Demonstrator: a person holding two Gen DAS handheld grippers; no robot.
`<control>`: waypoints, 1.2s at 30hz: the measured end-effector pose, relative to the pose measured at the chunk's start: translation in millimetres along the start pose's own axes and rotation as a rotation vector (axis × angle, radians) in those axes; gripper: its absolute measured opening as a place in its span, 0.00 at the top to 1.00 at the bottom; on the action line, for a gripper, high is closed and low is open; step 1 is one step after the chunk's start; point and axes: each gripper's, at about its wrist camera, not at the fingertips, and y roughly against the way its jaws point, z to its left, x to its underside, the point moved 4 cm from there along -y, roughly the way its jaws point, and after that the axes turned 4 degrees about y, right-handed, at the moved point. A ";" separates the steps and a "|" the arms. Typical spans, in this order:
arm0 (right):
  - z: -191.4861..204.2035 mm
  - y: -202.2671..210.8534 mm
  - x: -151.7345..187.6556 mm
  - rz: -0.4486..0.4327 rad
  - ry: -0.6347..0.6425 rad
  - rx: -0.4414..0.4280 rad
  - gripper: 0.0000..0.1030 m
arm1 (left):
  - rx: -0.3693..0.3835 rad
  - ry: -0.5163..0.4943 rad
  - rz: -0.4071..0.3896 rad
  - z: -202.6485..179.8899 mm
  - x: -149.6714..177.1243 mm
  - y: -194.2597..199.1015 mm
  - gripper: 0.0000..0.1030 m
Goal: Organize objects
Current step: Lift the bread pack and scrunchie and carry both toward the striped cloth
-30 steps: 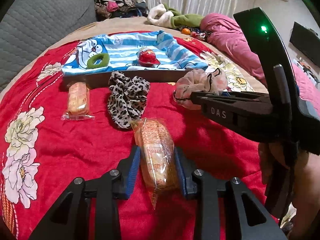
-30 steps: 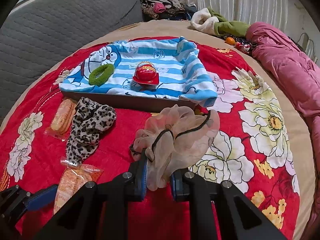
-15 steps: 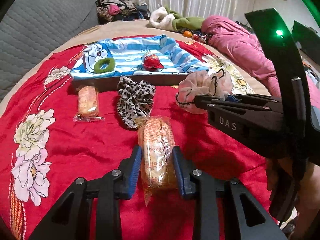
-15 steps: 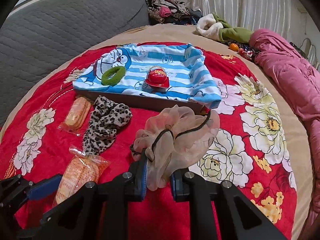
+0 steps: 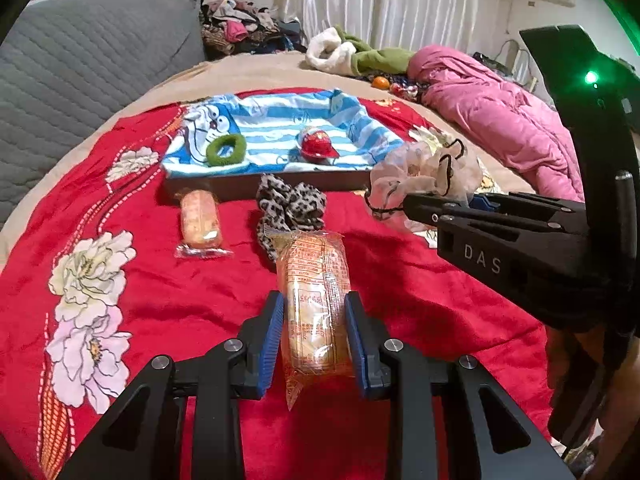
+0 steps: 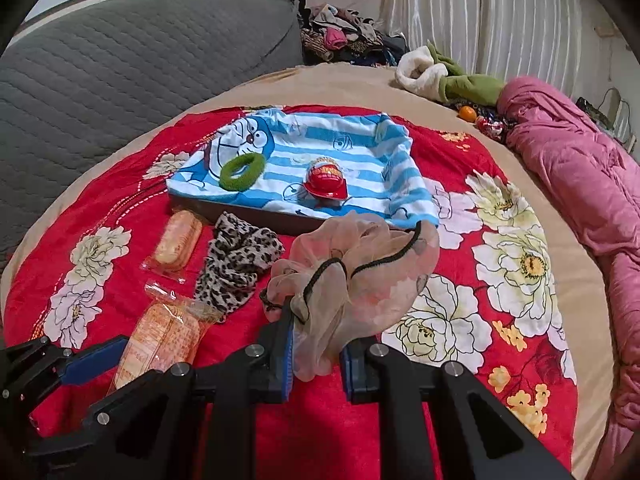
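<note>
1. Two grippers each hold one thing above the red blanket (image 5: 168,304).
2. The left gripper (image 5: 314,340) squeezes a wrapped snack (image 5: 316,300).
3. The right gripper (image 6: 318,354) pinches a pale scrunchie (image 6: 360,272).
4. Farther on, a second snack (image 5: 199,220) and a spotted scrunchie (image 5: 292,204) lie on the blanket.
5. Behind them, the tray (image 5: 280,188) with a blue striped cloth holds a green hair tie (image 5: 226,150) and a red toy (image 5: 318,146).

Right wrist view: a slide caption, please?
Right gripper holding a sheer beige scrunchie above the red floral blanket.
</note>
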 end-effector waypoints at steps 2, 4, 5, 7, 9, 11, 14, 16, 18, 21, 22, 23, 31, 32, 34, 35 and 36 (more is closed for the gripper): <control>2.1 2.4 -1.7 -0.005 0.002 -0.001 0.82 | -0.005 -0.001 -0.009 1.2 -2.2 3.7 0.69; 4.1 6.1 -3.3 -0.010 0.005 0.000 0.82 | -0.005 0.006 -0.016 3.5 -4.8 7.6 0.69; 5.0 8.0 -3.9 -0.013 0.005 -0.002 0.82 | -0.007 0.006 -0.020 4.3 -5.6 8.9 0.69; 6.9 12.2 -5.2 -0.019 0.009 -0.001 0.82 | -0.007 0.009 -0.029 5.8 -7.3 12.8 0.69; 8.5 16.8 -6.9 -0.027 0.011 0.000 0.82 | -0.007 0.009 -0.034 6.4 -8.1 16.0 0.69; 9.7 21.6 -8.4 -0.035 0.011 -0.001 0.82 | -0.011 0.009 -0.041 7.8 -8.7 19.6 0.69; 11.8 29.0 -10.8 -0.047 0.014 0.003 0.82 | -0.010 0.012 -0.050 10.0 -9.2 25.3 0.69; 13.1 33.5 -12.7 -0.054 0.017 0.007 0.82 | -0.011 0.011 -0.056 11.1 -9.7 29.5 0.69; 14.5 38.7 -14.6 -0.062 0.018 0.013 0.82 | -0.010 0.012 -0.062 12.0 -10.8 33.1 0.69; 16.3 46.6 -17.4 -0.074 0.022 0.017 0.82 | -0.009 0.014 -0.074 13.2 -11.9 40.2 0.69; 17.1 49.0 -18.3 -0.077 0.025 0.019 0.82 | -0.009 0.015 -0.080 13.9 -12.6 42.8 0.69; 17.9 51.1 -19.2 -0.081 0.025 0.018 0.82 | -0.011 0.012 -0.085 14.2 -13.4 45.4 0.69; 20.8 72.8 -28.2 -0.122 0.030 0.039 0.82 | -0.013 0.009 -0.121 14.5 -22.1 62.3 0.69; 20.7 75.1 -29.2 -0.128 0.028 0.040 0.82 | -0.013 0.007 -0.125 14.3 -24.0 64.3 0.69; 20.4 80.7 -32.0 -0.138 0.026 0.043 0.82 | -0.015 0.004 -0.136 14.1 -28.4 68.9 0.69; 19.8 83.4 -33.3 -0.144 0.024 0.046 0.82 | -0.016 0.003 -0.142 14.0 -30.5 71.0 0.69; 19.3 86.4 -34.8 -0.149 0.022 0.047 0.82 | -0.018 0.003 -0.148 14.2 -32.5 72.9 0.69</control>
